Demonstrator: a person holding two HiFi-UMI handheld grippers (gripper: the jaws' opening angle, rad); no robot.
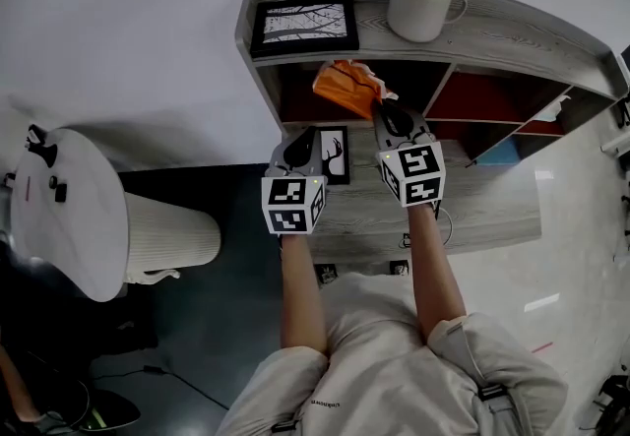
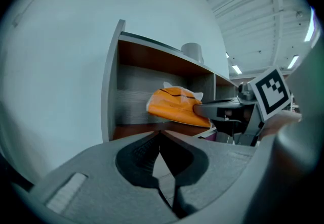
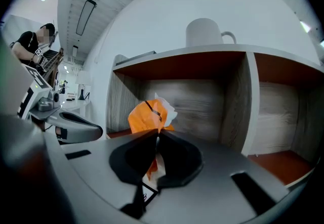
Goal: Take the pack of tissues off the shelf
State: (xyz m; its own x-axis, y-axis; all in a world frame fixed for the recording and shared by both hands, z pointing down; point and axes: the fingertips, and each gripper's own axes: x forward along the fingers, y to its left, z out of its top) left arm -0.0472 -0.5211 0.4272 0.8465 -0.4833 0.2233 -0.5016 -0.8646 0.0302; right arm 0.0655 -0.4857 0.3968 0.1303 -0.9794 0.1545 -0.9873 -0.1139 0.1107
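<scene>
The pack of tissues (image 1: 345,85) is orange with a white crinkled end. It hangs in front of the left compartment of the grey shelf (image 1: 512,35), off the compartment's floor. My right gripper (image 1: 378,104) is shut on its right end; in the right gripper view the pack (image 3: 146,116) sticks up from between the closed jaws of the right gripper (image 3: 157,134). My left gripper (image 1: 303,137) sits lower and to the left, apart from the pack, jaws shut and empty. The left gripper view shows the pack (image 2: 174,106) pinched by the right gripper (image 2: 202,109), beyond the left gripper (image 2: 161,132).
On the shelf's top stand a white mug (image 1: 421,3) and a framed picture (image 1: 303,25). A smaller picture (image 1: 333,155) leans below, on the grey desk (image 1: 492,213). A white round table (image 1: 69,218) and a ribbed white bin (image 1: 167,232) are at left. A person (image 3: 31,46) stands far off.
</scene>
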